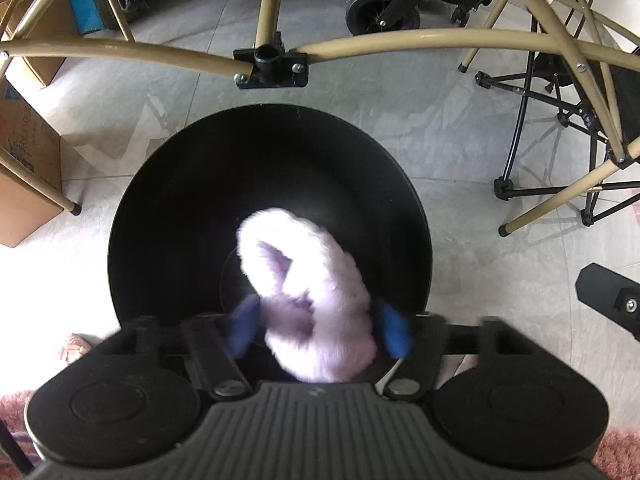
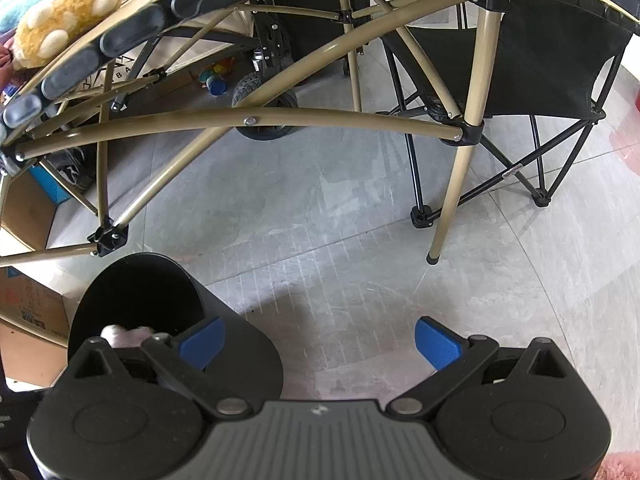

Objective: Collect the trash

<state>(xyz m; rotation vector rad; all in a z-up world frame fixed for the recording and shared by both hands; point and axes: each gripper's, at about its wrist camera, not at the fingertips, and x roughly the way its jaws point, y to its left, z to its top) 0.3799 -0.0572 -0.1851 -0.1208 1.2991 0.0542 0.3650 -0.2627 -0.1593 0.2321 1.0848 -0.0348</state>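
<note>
The left tongs (image 1: 318, 330) are seen pointed steeply downward over the mouth of a black bin (image 1: 160, 208). Their blue pads (image 1: 394, 334) are spread apart and blurred. A fluffy lilac item (image 1: 316, 292) is seen between them over the bin's dark interior; on the left a gap shows between pad and fluff, while on the right contact cannot be judged through the blur. The jaws are taken as open, nothing being pressed.

The right tongs (image 2: 320, 344) are also angled downward, above bare grey floor tiles (image 2: 340, 240). Their jaws are spread wide, with nothing between the blue pads (image 2: 436, 342). In the right wrist view the bin (image 2: 240, 344) stands at lower left, partly behind the left finger, and a pale fluffy patch (image 2: 126, 334) is visible at its mouth.

The tan tube frame (image 1: 120, 46) of a folding counter is seen spanning the floor just beyond the bin. A black folding chair (image 2: 540, 64) stands past the frame on the right.
</note>
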